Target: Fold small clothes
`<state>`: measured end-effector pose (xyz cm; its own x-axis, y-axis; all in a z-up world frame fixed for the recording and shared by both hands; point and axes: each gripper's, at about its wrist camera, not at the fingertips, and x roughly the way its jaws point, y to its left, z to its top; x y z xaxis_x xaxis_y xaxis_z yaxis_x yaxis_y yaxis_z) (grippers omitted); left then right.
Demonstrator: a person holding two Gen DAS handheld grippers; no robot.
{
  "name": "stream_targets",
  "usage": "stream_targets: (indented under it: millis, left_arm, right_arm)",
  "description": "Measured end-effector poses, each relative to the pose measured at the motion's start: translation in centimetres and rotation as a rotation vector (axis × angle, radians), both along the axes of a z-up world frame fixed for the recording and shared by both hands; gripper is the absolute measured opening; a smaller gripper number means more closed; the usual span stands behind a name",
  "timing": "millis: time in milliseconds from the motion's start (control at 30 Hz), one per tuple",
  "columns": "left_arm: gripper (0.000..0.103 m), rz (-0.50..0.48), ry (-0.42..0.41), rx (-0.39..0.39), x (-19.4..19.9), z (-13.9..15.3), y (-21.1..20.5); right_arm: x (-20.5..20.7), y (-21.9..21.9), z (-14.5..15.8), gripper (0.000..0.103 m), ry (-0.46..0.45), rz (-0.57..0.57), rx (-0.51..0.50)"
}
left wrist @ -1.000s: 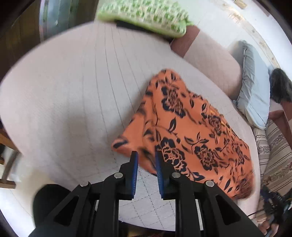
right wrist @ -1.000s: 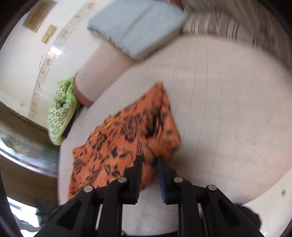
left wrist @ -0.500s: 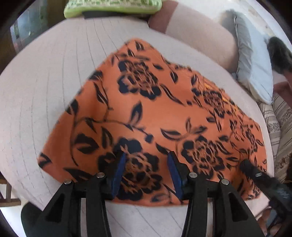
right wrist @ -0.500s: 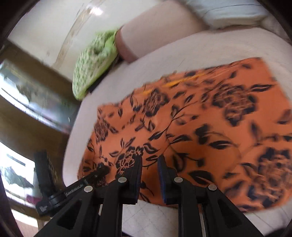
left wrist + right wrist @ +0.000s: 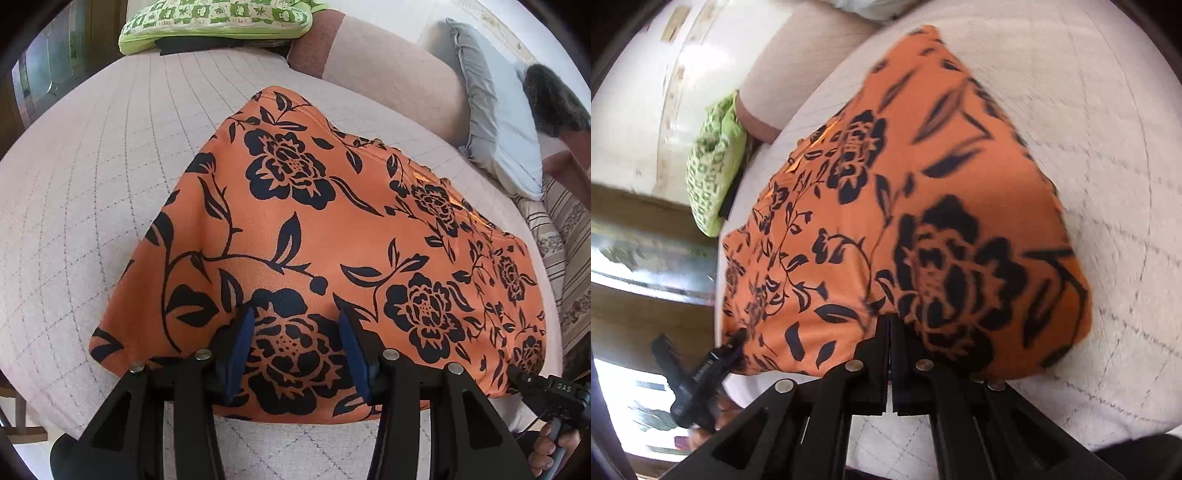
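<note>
An orange garment with a black flower print [image 5: 332, 229] lies spread on a pale quilted bed [image 5: 92, 184]. My left gripper [image 5: 297, 325] is open, its blue-padded fingers over the garment's near edge, left part. My right gripper [image 5: 889, 325] is shut on the garment's near edge [image 5: 923, 240] at its right part. In the left wrist view the right gripper shows at the garment's right corner [image 5: 517, 374]. In the right wrist view the left gripper shows at the garment's left corner [image 5: 735, 345].
A green patterned pillow [image 5: 218, 18] lies at the far end of the bed, beside a pink bolster [image 5: 388, 70] and a grey pillow [image 5: 495, 125]. A striped cushion [image 5: 569, 240] sits to the right. The bed's near edge runs just under both grippers.
The garment was pulled flat and wide across the bed. My left gripper has opened and let go of the cloth. My right gripper closed tight on the near edge.
</note>
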<state>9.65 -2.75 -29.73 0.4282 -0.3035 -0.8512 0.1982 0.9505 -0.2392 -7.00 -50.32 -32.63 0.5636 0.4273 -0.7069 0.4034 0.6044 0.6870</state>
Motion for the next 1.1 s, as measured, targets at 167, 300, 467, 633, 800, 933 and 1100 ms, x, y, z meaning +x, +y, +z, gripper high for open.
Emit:
stream_targets:
  millis: [167,300,467,633,800,933,1100]
  left_arm:
    - [0.059,-0.054,-0.014,-0.01,-0.2,-0.1,-0.1]
    - [0.084,-0.157,-0.021,0.06,-0.7,-0.3,-2.5]
    - [0.1,-0.215,0.006,0.207,-0.9,-0.6,-5.5]
    - [0.1,-0.151,0.026,0.233,-0.5,0.0,-6.5]
    - [0.1,-0.075,-0.103,0.256,0.3,3.6,-6.1]
    - [0.1,0.02,-0.052,0.285,2.7,2.5,-4.0]
    - [0.103,0.077,0.036,0.249,4.0,-1.1,-3.4]
  right_arm:
    - [-0.2,0.4,0.3,0.0,0.019,-0.007,-0.02]
    - [-0.7,0.4,0.2,0.0,-0.037,0.014,-0.045]
    - [0.2,0.9,4.4,0.005,-0.058,0.073,-0.234]
    - [2.6,-1.3,8.3,0.007,-0.093,0.012,-0.359]
    - [6.7,-2.2,7.6,0.007,-0.044,0.016,-0.435]
    - [8.4,-3.5,4.3,0.005,0.042,-0.025,-0.479]
    - [8.5,-5.2,2.8,0.002,-0.006,-0.038,-0.39]
